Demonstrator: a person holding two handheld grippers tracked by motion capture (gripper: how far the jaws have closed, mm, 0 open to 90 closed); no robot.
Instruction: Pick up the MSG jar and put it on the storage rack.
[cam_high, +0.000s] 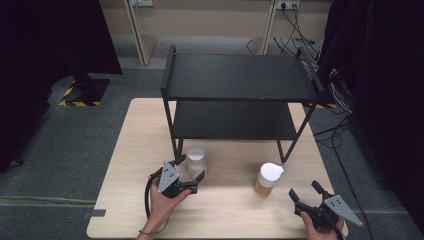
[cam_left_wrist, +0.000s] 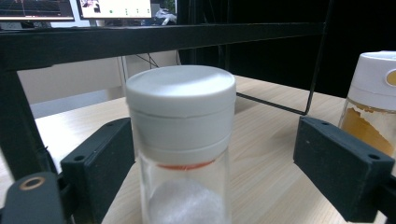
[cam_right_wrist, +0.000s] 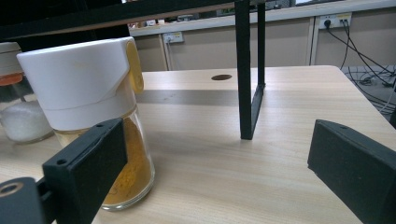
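A clear jar of white powder with a white lid (cam_high: 196, 157) (cam_left_wrist: 182, 121) stands on the wooden table (cam_high: 225, 212) by the shelf's front left leg. My left gripper (cam_high: 191, 167) (cam_left_wrist: 219, 158) is around it with its jaws open; one jaw sits close beside the jar, the other stands well off it. A jar of yellow powder with a white flip cap (cam_high: 267, 179) (cam_right_wrist: 84, 88) (cam_left_wrist: 373, 107) stands to the right. My right gripper (cam_high: 304, 190) (cam_right_wrist: 222, 163) rests open near the table's front right, the yellow jar just beyond its left jaw, nothing between the jaws.
A black two-level metal shelf rack (cam_high: 240, 77) stands on the back half of the table; one of its front legs (cam_right_wrist: 250, 93) rises ahead of the right gripper. The white-powder jar (cam_right_wrist: 18, 107) appears behind the yellow one. Cables lie on the floor at the right.
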